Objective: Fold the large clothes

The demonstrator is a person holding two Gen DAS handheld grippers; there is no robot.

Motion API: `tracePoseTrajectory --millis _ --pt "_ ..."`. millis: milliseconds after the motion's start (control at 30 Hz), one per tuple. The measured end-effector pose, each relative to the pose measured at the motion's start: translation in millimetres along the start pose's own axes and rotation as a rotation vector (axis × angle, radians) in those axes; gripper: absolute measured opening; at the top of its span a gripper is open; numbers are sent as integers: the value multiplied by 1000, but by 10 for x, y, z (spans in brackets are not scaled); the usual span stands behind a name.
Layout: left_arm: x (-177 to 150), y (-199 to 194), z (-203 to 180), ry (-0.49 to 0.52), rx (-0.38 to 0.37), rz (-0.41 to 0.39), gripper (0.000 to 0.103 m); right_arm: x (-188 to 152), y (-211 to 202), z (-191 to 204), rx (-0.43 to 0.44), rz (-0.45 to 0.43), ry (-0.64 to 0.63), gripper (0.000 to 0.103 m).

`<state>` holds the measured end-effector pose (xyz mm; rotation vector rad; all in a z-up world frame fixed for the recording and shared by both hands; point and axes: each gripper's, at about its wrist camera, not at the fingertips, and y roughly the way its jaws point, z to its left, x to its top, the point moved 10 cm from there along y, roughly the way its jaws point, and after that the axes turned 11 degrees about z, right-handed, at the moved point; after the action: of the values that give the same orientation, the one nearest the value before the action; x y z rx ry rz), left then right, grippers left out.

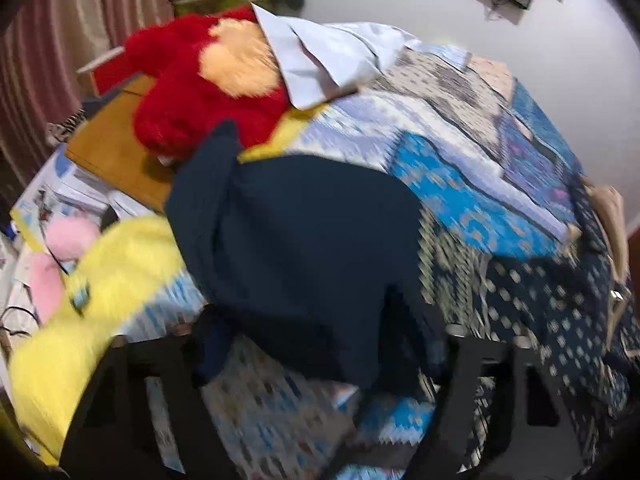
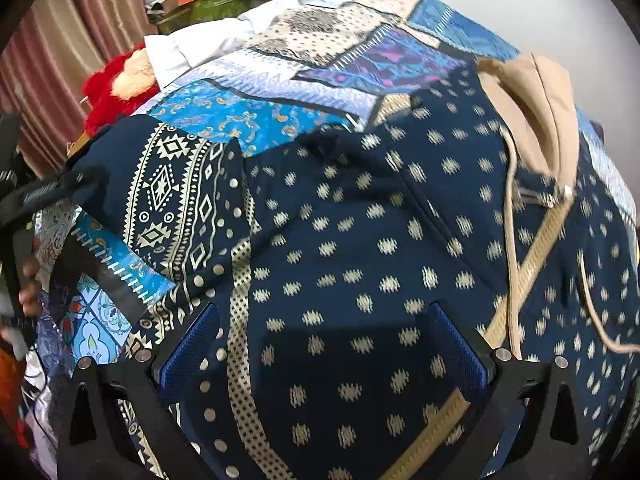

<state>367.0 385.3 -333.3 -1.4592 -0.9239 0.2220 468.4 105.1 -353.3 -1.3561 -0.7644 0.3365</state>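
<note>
Right gripper [image 2: 324,356]: jaws apart, blue pads either side of the dotted navy garment [image 2: 360,240], cloth between them but not pinched.
Left gripper [image 1: 320,392]: blurred; dark cloth sits between its jaws, whether clamped I cannot tell.
Garment place: spread on the bed [image 2: 248,120] over the patchwork quilt; beige hood [image 2: 536,120] at 2 o'clock, zipper [image 2: 532,264] running toward 5 o'clock; its dark navy lining [image 1: 304,248] fills the left view's middle.
Risk, quilt: a deep pinch likely grabs the quilt too, dragging the bedding into the fold.
Risk, drawstring [image 2: 510,240]: loose cord may snag on a jaw.
Risk, clutter: red plush toy [image 1: 200,92] at 10 o'clock and yellow cloth [image 1: 96,300] at 8 o'clock lie near; a swung sleeve could catch them.
</note>
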Motion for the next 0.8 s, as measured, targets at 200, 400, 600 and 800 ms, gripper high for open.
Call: tracePoseTrajectory --millis 200,400,600,800 --pt "196 -119 -85 45 47 -45 7 18 -12 37 2 -6 -15 103" --pt "333 -601 -577 126 -70 -116 5 9 -249 -51 13 -47 23 103" --pt "200 -1098 -1624 301 -229 -149 5 -79 -630 -298 -15 -113 51 103" --pt "-309 -1129 -2661 464 -376 -64 5 -332 -920 -765 -69 -146 114 103"
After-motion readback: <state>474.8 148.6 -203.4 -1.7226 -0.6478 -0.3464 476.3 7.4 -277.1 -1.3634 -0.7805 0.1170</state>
